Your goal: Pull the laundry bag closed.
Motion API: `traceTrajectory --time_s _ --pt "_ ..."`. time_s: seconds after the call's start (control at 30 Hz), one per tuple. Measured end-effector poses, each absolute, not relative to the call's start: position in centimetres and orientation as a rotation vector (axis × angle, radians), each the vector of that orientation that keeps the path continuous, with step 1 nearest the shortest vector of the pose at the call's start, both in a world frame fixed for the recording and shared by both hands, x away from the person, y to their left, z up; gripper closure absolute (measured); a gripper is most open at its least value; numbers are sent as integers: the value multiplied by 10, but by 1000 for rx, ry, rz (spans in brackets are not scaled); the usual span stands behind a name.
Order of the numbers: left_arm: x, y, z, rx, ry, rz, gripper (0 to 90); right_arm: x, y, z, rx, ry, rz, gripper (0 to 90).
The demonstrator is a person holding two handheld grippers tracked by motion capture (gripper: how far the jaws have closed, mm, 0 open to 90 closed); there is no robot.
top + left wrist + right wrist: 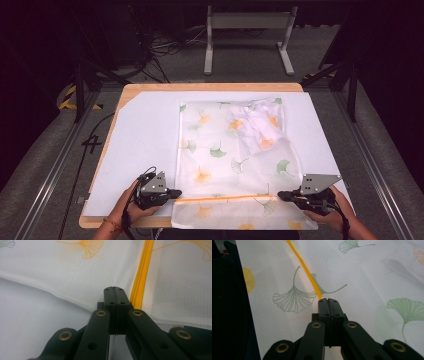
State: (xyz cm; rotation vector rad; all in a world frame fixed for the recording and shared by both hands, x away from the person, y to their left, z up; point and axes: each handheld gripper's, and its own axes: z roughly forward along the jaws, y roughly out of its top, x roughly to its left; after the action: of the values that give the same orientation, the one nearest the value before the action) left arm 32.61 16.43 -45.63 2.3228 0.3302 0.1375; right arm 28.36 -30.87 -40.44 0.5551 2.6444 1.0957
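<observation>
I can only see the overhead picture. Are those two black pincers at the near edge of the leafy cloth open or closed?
Observer: The left gripper view shows the left gripper with its jaws pressed together, its tip at the hem of the mesh bag.
Operator: And the other one?
Observer: The right gripper is shut too, with its tip right at the orange zipper. I cannot tell whether it pinches anything.
Operator: Is that cloth solid?
Observer: No. Close up it is a fine net, and each ginkgo leaf is drawn in thin lines.
</observation>
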Motion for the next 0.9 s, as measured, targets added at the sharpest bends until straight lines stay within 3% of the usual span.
traceTrajectory --time_s 0.9 --pt "326 165 -457 2316 341 130 900 277 -341 -403 643 2606 1074 900"
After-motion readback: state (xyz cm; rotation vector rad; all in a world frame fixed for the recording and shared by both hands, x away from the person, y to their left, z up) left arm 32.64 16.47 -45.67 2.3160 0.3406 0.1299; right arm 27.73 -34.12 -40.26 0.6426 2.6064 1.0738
